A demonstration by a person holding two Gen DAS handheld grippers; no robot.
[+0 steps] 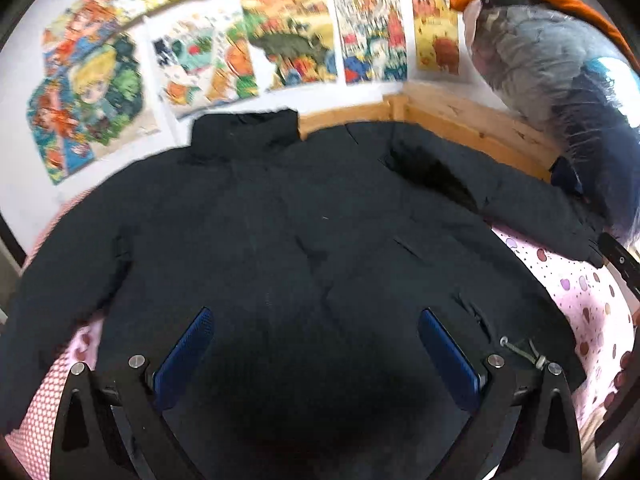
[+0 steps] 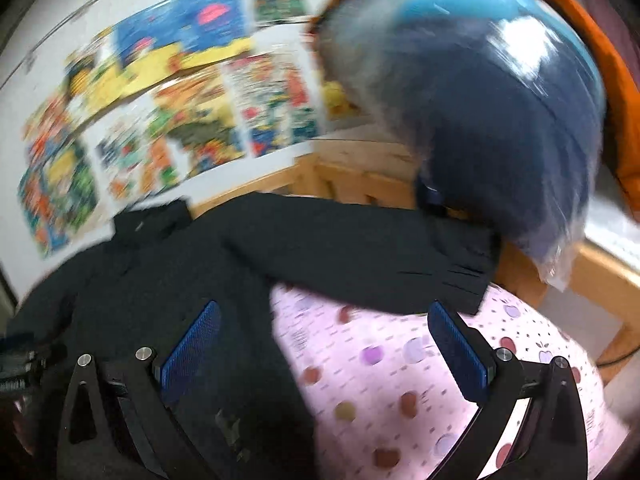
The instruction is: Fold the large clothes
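A large black padded jacket [image 1: 288, 232] lies spread flat on the pink dotted bedsheet [image 1: 580, 300], collar toward the wall and both sleeves out to the sides. My left gripper [image 1: 316, 340] is open and empty, hovering over the jacket's lower middle. In the right wrist view the jacket [image 2: 168, 280] lies left and its right sleeve [image 2: 360, 256] stretches across to the cuff. My right gripper [image 2: 324, 336] is open and empty, above the sheet [image 2: 380, 380] just below that sleeve. The right gripper's body shows at the left view's right edge [image 1: 618, 260].
A wooden bed frame [image 1: 460, 120] runs behind the jacket. A bulky blue and grey bundle in clear plastic [image 1: 560, 92] with orange cloth sits at the back right, also in the right view [image 2: 480, 120]. Colourful posters [image 1: 240, 48] cover the white wall.
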